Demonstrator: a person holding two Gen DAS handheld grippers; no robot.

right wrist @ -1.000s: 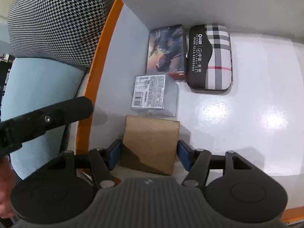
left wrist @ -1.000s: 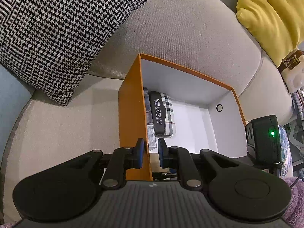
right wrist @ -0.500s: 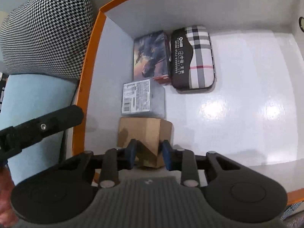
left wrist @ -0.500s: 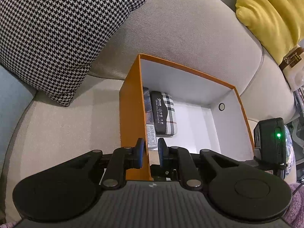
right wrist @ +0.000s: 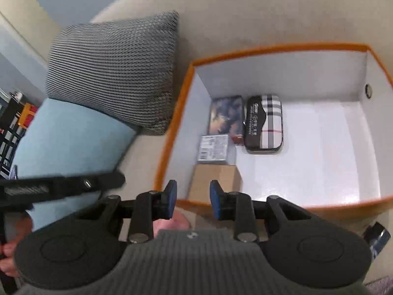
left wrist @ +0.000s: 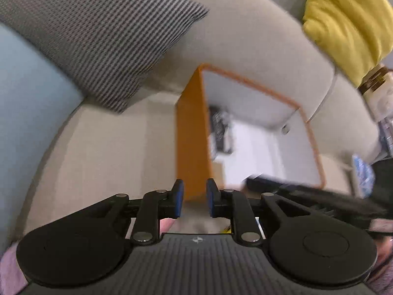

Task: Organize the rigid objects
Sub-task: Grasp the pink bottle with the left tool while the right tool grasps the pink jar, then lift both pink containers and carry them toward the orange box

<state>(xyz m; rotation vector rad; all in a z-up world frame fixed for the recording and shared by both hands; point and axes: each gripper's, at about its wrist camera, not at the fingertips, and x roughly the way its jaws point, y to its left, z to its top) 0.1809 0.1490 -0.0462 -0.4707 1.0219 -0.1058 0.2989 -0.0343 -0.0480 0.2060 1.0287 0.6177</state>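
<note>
An orange box [right wrist: 172, 132] with a white inside sits on a beige sofa; it also shows in the left wrist view [left wrist: 191, 132]. Inside lie a brown cardboard box [right wrist: 216, 179], a small labelled box [right wrist: 213, 147], a dark picture box [right wrist: 226, 115] and a plaid case [right wrist: 265, 123]. My right gripper [right wrist: 192, 198] is empty, its jaws a little apart, held above the box's near rim. My left gripper [left wrist: 192, 196] is empty with a narrow gap, outside the box's near left corner.
A houndstooth cushion [right wrist: 113, 71] leans on the sofa back left of the box. A light blue cushion [right wrist: 68, 137] lies further left. A yellow cushion [left wrist: 348, 19] sits at the right. The left gripper's body [right wrist: 61, 186] crosses the right wrist view.
My right gripper let go of the brown cardboard box, left it in the orange box and pulled back up. My left gripper drew back from the box wall; both views are motion-blurred.
</note>
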